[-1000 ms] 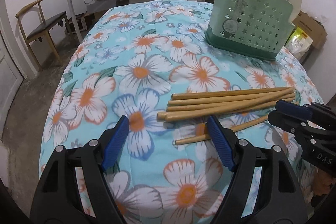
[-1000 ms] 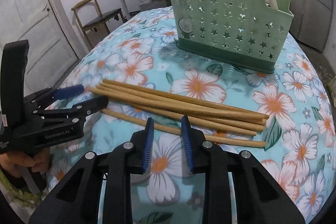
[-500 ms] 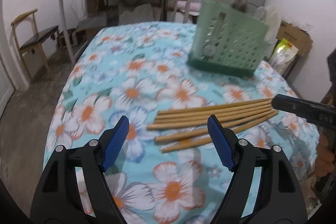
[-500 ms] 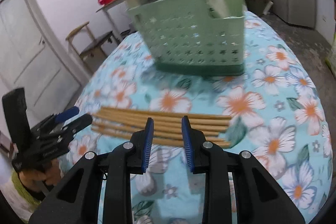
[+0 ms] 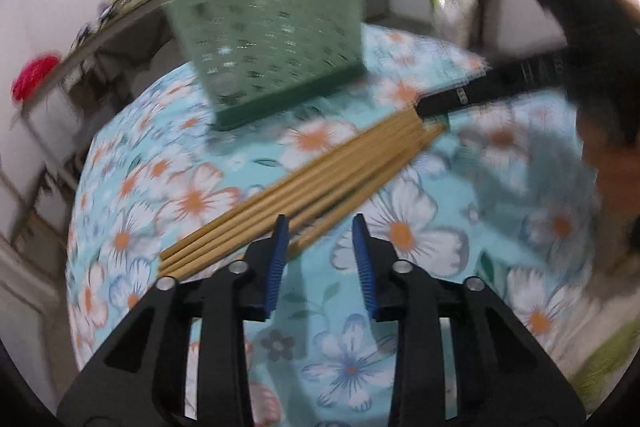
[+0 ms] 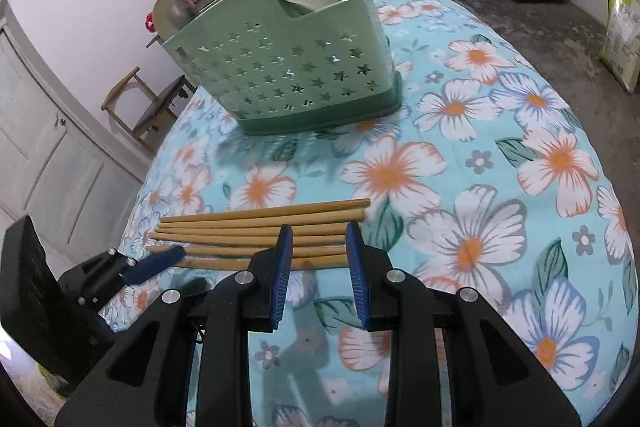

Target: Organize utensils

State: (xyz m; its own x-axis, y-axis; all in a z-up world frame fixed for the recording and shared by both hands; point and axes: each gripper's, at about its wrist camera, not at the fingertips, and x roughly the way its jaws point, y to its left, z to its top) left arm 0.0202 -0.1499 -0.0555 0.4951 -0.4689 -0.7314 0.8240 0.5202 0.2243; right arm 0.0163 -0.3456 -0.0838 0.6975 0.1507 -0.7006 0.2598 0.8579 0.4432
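left gripper: jaws closing on nothing, narrower than a moment ago, above the chopsticks' near ends.
right gripper: jaws part open, empty, unchanged.
change: chopsticks now bundled; ready to lift.
around: green holder behind on floral surface, path clear.

No legible text, label, brand, number or sign is showing in either wrist view; motion blur is obscuring the left view.
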